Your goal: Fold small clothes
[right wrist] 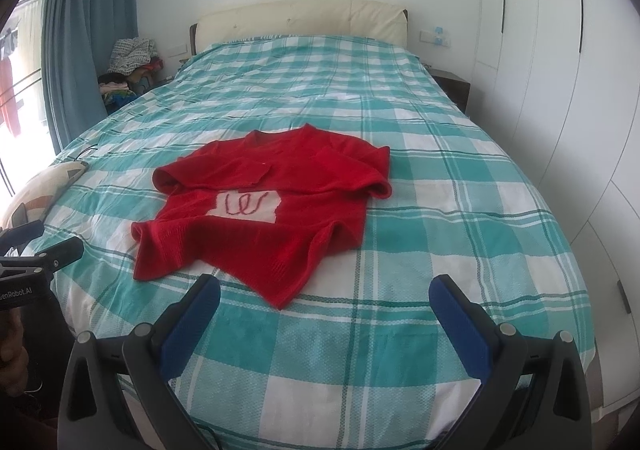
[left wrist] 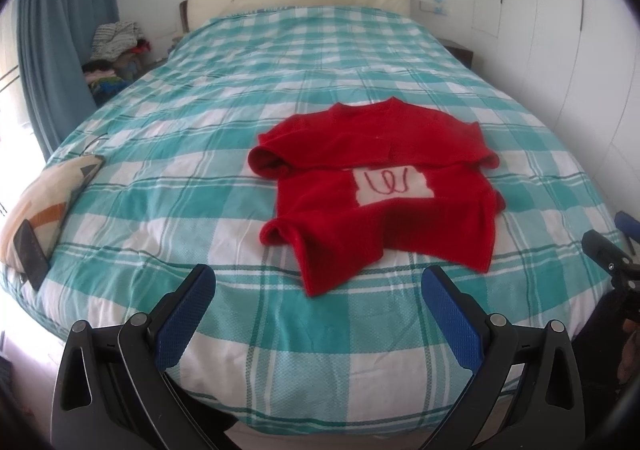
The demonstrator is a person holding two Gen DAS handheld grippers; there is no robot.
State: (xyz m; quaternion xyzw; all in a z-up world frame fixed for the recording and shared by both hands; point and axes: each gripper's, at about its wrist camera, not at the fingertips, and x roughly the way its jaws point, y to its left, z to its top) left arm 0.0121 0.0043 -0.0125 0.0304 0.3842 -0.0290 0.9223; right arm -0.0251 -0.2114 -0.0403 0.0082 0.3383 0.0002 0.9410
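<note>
— So, where is the sweater [left wrist: 380,190]?

— Lying flat on the checked bedspread [left wrist: 224,98], toward the near half of the bed, red, with a white patch [left wrist: 394,186] on its chest bearing a red squiggle. Its upper part is folded down over the body, so the two sleeve ends stick out on one side.

— And the claws?

— Both spread wide and holding nothing. The left gripper [left wrist: 320,286] hangs over the near edge of the bed, just short of the sweater's hem. The right gripper [right wrist: 324,296] sits likewise, its fingers either side of the lowest corner of the hem, apart from it.

— Anything else on the bed?

— A patterned cushion [left wrist: 44,202] at the left edge with a dark flat thing [left wrist: 31,254] on it, possibly a phone; it is too warped to tell. A heap of clothes [right wrist: 130,66] sits beside the headboard [right wrist: 300,20], near the blue curtain [right wrist: 88,30].
</note>
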